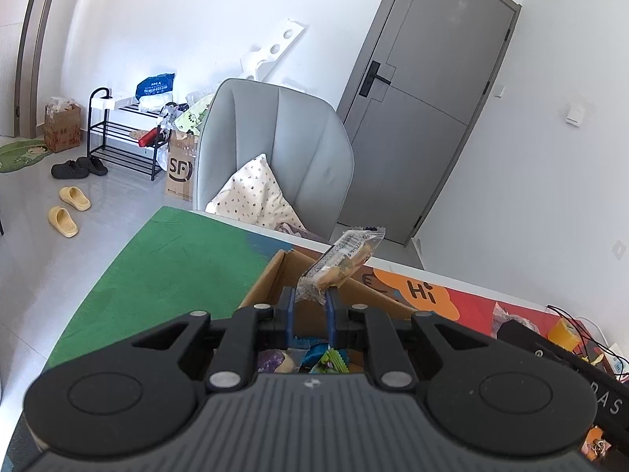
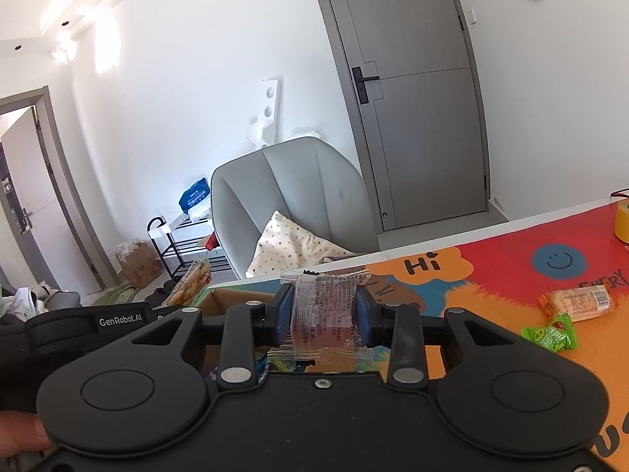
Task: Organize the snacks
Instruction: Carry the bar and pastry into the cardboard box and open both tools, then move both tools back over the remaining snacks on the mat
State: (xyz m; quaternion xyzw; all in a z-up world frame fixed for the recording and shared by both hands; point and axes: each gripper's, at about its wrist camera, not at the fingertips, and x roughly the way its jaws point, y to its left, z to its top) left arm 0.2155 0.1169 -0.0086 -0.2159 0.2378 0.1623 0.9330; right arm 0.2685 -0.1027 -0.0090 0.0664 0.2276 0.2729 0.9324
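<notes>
My left gripper [image 1: 312, 299] is shut on the lower end of a clear-wrapped biscuit packet [image 1: 342, 263], which sticks up and to the right above an open cardboard box [image 1: 271, 275]. Several wrapped snacks [image 1: 310, 358] lie inside the box. My right gripper [image 2: 324, 306] is shut on a clear packet with a red filling [image 2: 324, 310], held flat between the blue pads just right of the box [image 2: 232, 299]. In the right wrist view the left gripper's housing [image 2: 118, 320] shows at the left, with its biscuit packet [image 2: 192, 283] above it.
An orange-wrapped biscuit packet [image 2: 578, 303] and a green candy [image 2: 550, 336] lie on the colourful table mat [image 2: 491, 275]. A yellow tape roll [image 2: 623, 220] sits at the far right. A black case [image 1: 550, 348] with cables lies right of the box. A grey armchair [image 1: 291, 145] stands beyond the table.
</notes>
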